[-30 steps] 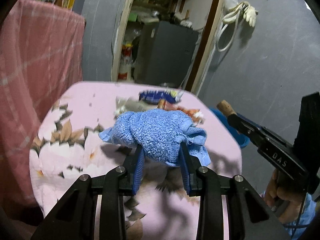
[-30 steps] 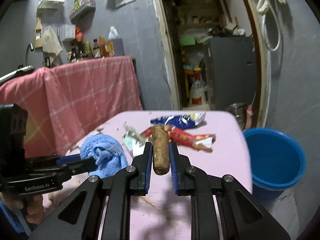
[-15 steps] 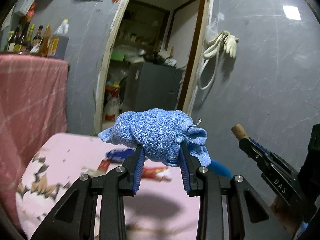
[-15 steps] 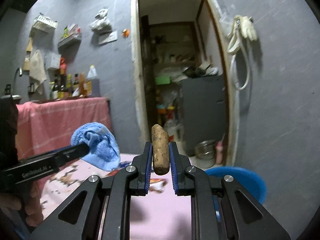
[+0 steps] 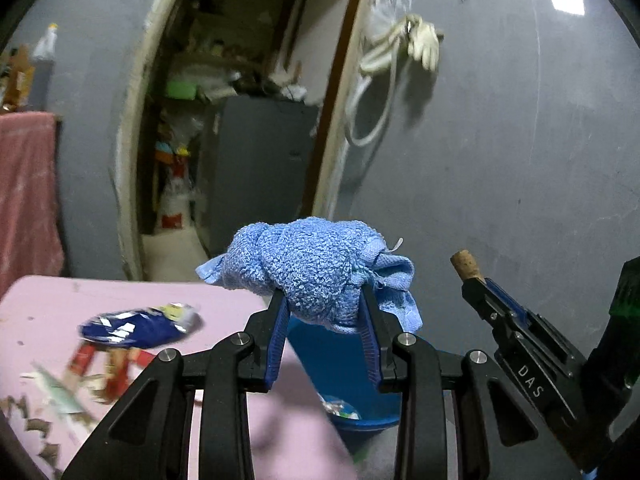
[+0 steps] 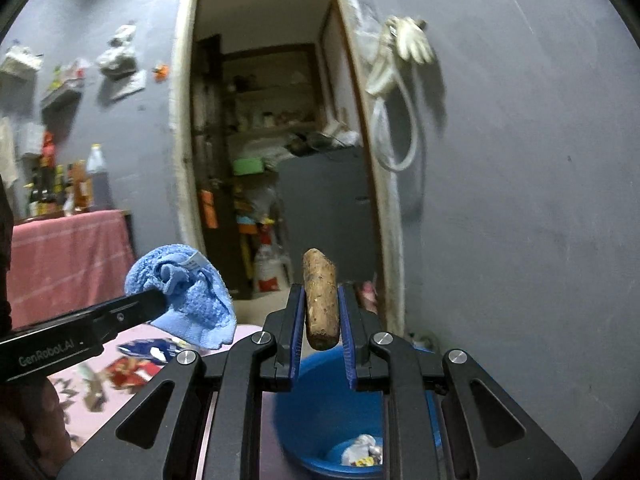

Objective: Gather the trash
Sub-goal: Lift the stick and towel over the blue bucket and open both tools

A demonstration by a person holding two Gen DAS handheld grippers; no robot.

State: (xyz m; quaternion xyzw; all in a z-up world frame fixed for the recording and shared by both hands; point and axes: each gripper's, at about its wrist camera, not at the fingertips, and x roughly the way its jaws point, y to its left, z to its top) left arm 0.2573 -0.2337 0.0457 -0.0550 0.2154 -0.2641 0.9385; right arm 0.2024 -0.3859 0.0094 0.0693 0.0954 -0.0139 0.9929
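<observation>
We see a grey plastered wall (image 6: 520, 184) with an open doorway (image 6: 272, 140) framed in pale, worn trim. Beyond it stands a dark grey cabinet (image 5: 256, 168) under cluttered shelves (image 6: 276, 120). Pale gloves (image 6: 412, 42) and a looped hose (image 6: 394, 136) hang on the wall right of the doorway. At the left, a pink cloth (image 6: 68, 256) drapes a counter carrying bottles (image 6: 72, 188) along its back edge.

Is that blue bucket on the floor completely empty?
No, the right wrist view shows crumpled wrappers lying at the bottom of the blue bucket.
</observation>
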